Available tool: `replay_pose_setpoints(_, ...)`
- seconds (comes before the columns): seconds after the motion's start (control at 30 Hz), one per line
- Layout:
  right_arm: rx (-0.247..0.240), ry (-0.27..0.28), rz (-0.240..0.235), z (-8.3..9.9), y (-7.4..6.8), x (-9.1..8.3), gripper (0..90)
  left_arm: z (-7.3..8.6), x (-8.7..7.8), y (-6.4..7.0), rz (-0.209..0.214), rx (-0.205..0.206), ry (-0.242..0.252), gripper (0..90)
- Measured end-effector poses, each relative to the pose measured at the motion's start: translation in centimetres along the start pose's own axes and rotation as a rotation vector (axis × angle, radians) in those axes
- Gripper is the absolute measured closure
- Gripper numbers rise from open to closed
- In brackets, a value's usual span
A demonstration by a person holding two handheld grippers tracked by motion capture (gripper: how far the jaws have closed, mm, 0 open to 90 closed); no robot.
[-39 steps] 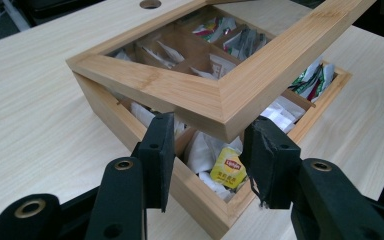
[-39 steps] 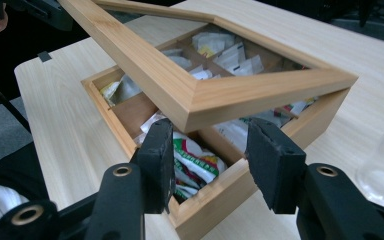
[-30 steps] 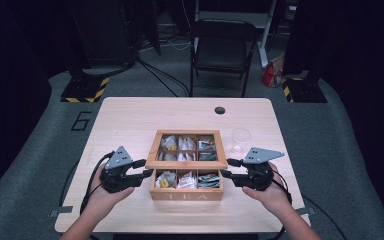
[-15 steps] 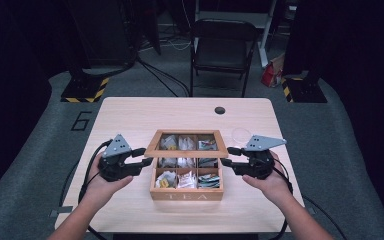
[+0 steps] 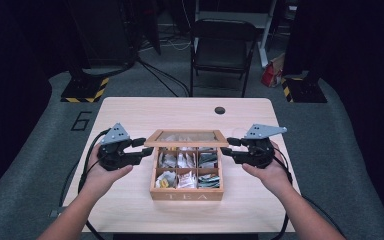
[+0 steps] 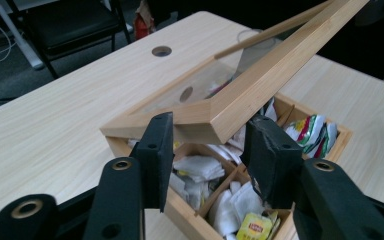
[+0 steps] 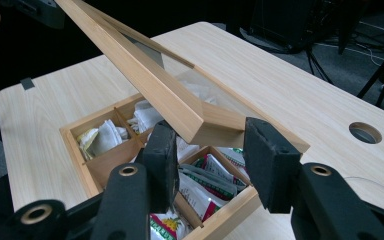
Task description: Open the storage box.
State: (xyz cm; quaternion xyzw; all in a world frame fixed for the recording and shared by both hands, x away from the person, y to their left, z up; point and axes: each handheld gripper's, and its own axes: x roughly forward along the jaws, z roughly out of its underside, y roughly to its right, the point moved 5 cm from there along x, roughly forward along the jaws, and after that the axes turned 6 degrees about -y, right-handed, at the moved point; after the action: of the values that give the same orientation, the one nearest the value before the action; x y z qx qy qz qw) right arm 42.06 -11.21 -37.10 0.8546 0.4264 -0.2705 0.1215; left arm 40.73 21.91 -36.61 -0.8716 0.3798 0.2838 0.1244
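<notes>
The wooden tea box (image 5: pixel 187 172) sits near the front middle of the table (image 5: pixel 130 112), and its glass-paned lid (image 5: pixel 187 138) is part-way up, hinged along the far edge so its front rail tilts above the compartments. Lifting it from both front corners at once looks like the way to keep the frame from twisting. The left gripper (image 5: pixel 139 148) is at the lid's left corner; in the left gripper view that corner (image 6: pixel 215 117) lies between the two black jaws, which stand apart with a gap on either side, so it looks cradled rather than squeezed, and I cannot tell whether they press on it at all. The right gripper (image 5: pixel 231 148) mirrors this at the right corner (image 7: pixel 215 125), its jaws also parted around the wood. Below the raised lid the tea bags (image 6: pixel 200 170) lie loose in six compartments, white sachets and some green and yellow wrappers (image 7: pixel 215 182). Farther back, a round cable hole (image 5: pixel 220 110) marks the tabletop, and a black chair (image 5: pixel 223 47) stands beyond the table.
</notes>
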Motion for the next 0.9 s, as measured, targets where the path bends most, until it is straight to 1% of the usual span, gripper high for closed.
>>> replay_pose_setpoints(0.1,0.022,0.01,-0.003,-0.3,0.3,0.0,57.1,-0.1,0.4,-0.3,-0.009,0.001,0.004,51.9)
replay_pose_setpoints(0.17,0.021,0.012,-0.007,-0.5,0.5,0.0,57.2,0.0,0.8,-0.6,-0.019,-0.004,0.001,51.7)
replay_pose_setpoints(0.2,0.029,0.013,-0.006,-0.6,0.5,0.0,57.2,0.1,1.0,-0.8,-0.02,-0.008,-0.004,51.7)
replay_pose_setpoints(0.33,0.026,0.015,-0.007,-1.0,0.7,0.0,57.4,0.3,1.9,-1.5,-0.034,-0.028,-0.009,51.8)
replay_pose_setpoints(0.4,0.032,0.012,-0.004,-1.1,0.8,-0.1,57.5,0.3,2.3,-1.9,-0.038,-0.034,-0.022,51.9)
replay_pose_setpoints(0.47,0.029,0.014,-0.004,-1.3,0.9,0.0,57.6,0.3,2.7,-2.2,-0.048,-0.043,-0.022,51.8)
replay_pose_setpoints(0.5,0.037,0.012,-0.005,-1.3,0.9,-0.1,57.6,0.2,2.9,-2.4,-0.05,-0.045,-0.021,51.9)
replay_pose_setpoints(0.53,0.032,0.012,-0.006,-1.4,0.9,-0.1,57.6,0.2,3.1,-2.5,-0.051,-0.055,-0.02,51.9)
replay_pose_setpoints(0.6,0.028,0.014,-0.003,-1.5,1.0,0.0,57.6,0.1,3.4,-2.7,-0.058,-0.059,-0.02,52.1)
replay_pose_setpoints(0.67,0.028,0.014,-0.005,-1.5,1.0,0.0,57.6,0.0,3.5,-2.8,-0.048,-0.06,-0.015,52.8)
replay_pose_setpoints(0.73,0.025,0.014,-0.005,-1.5,1.1,0.0,57.6,-0.1,3.5,-2.9,-0.052,-0.061,0.0,56.0)
replay_pose_setpoints(0.8,0.03,0.015,-0.005,-1.6,1.1,0.0,57.7,-0.2,3.6,-2.9,-0.046,-0.06,0.001,57.2)
replay_pose_setpoints(0.9,0.03,0.021,-0.002,-1.7,1.2,0.0,57.7,-0.4,3.6,-2.9,-0.052,-0.054,0.002,57.9)
